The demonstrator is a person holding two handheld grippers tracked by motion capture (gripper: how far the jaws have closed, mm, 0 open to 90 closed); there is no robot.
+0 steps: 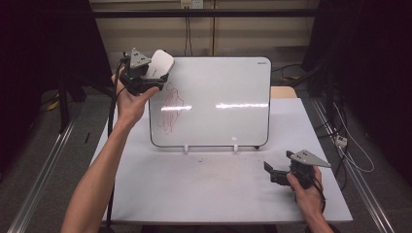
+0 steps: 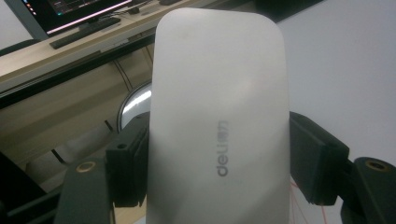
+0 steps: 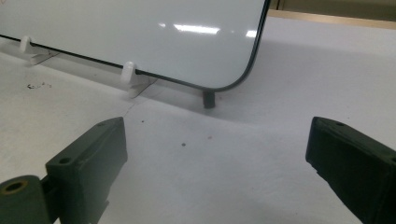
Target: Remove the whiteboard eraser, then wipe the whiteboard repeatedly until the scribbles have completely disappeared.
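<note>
A whiteboard (image 1: 218,92) stands tilted on white feet on the table, with red scribbles (image 1: 171,104) on its left part. My left gripper (image 1: 148,80) is shut on a white eraser (image 1: 160,64) at the board's top left corner, just above the scribbles. In the left gripper view the eraser (image 2: 219,116) sits between both black jaws, its grey logo facing the camera. My right gripper (image 1: 270,172) rests low at the table's front right, open, with nothing between its jaws. The right gripper view shows the board's lower right corner (image 3: 224,70) ahead.
The white table (image 1: 209,189) spreads in front of the board, with small dark specks (image 1: 198,159) near the board's feet (image 3: 135,77). A wooden block (image 1: 283,91) sits behind the board's right edge. Cables (image 1: 340,141) run along the floor at the right.
</note>
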